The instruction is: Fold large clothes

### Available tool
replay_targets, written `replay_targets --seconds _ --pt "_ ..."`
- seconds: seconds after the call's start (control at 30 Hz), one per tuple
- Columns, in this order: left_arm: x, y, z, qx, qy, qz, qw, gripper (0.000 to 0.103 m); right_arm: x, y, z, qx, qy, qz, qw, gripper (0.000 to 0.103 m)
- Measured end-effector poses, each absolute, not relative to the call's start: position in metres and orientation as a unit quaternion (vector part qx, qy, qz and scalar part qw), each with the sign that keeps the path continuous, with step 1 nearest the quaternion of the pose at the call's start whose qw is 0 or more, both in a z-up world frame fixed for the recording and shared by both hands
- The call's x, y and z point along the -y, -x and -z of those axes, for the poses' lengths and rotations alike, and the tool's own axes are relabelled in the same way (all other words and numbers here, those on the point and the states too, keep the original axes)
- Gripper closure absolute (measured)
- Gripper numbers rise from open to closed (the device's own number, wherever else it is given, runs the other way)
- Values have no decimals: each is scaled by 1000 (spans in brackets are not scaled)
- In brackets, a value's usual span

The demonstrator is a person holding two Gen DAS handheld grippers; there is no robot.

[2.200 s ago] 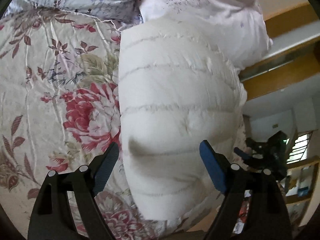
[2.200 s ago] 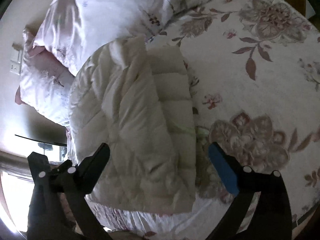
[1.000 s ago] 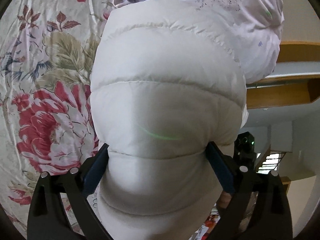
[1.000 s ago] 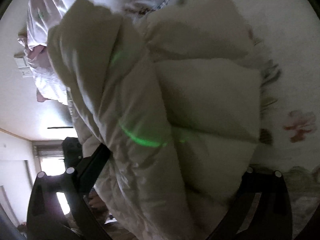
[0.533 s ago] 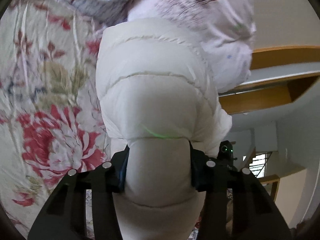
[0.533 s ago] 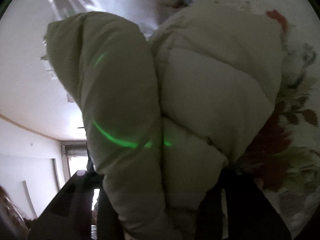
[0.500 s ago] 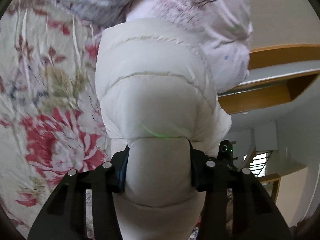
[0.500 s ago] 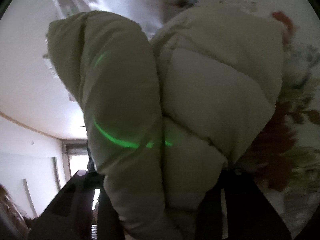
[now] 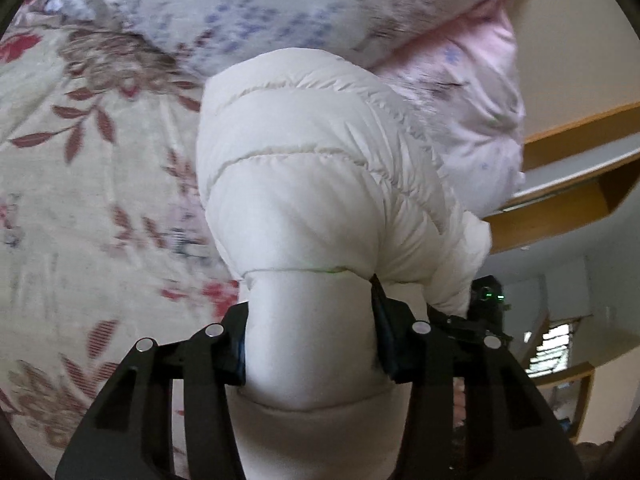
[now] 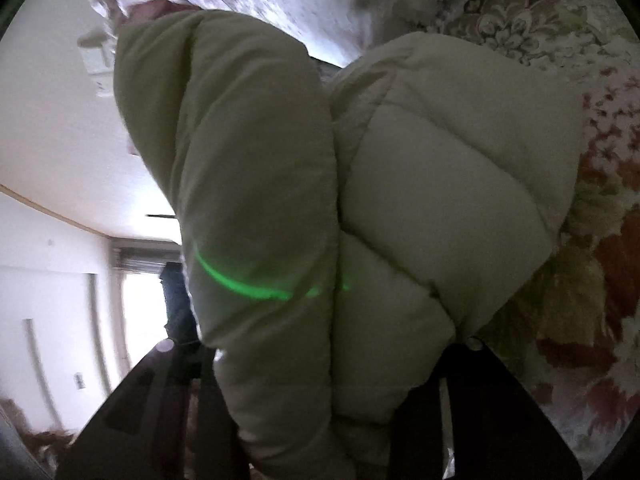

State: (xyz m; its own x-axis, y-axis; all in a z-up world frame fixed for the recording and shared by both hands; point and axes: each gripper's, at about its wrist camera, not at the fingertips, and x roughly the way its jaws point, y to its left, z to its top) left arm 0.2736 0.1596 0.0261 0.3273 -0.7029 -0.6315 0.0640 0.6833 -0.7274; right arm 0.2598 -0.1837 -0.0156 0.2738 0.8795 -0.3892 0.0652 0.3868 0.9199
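My left gripper (image 9: pixel 310 330) is pinching the white puffy jacket (image 9: pixel 312 184). Its jaws have just been closing, and now the pads squeeze a fat roll of the jacket between them at the bottom middle of the frame. The jacket bulges up from the gripper into the middle of the picture. Behind it, at the top, I see a pillow (image 9: pixel 248 12) with small purple flowers. The flowery bed cover (image 9: pixel 80 184) fills the left side.

My right gripper (image 10: pixel 332 364) is pinching the same jacket (image 10: pixel 440 184). Its jaws have just been closing too. Two thick folds sit side by side between them and hide the pads. The folds fill the middle of that frame, from the bottom almost to the top. A green line of light (image 10: pixel 248 286) runs across the left fold. The bed cover (image 10: pixel 600 280) shows on the right side.
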Motion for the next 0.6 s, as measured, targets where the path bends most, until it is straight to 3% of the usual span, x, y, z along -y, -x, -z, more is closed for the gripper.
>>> replay_targets --seconds 0.2,0.27,0.33,0.4,0.57,0.6 --pt "-157 -281 -6 -562 235 205 766 46 158 -269 28 -548 -405 -229 695 54" --pt "-151 -286 -3 -577 208 187 768 43 153 -270 26 -556 -381 -207 710 45" --pt "-144 -290 -5 -582 187 178 771 39 147 -269 19 -565 -350 -177 726 25" --pt "-139 -290 -9 -580 164 173 779 35 147 -266 9 -567 -319 -140 746 18" --pt "-130 -281 -31 -559 106 140 810 30 167 -229 -38 -505 -234 -34 830 21" --pt "-131 -276 -36 -551 94 134 818 30 165 -219 -45 -488 -214 -25 845 34"
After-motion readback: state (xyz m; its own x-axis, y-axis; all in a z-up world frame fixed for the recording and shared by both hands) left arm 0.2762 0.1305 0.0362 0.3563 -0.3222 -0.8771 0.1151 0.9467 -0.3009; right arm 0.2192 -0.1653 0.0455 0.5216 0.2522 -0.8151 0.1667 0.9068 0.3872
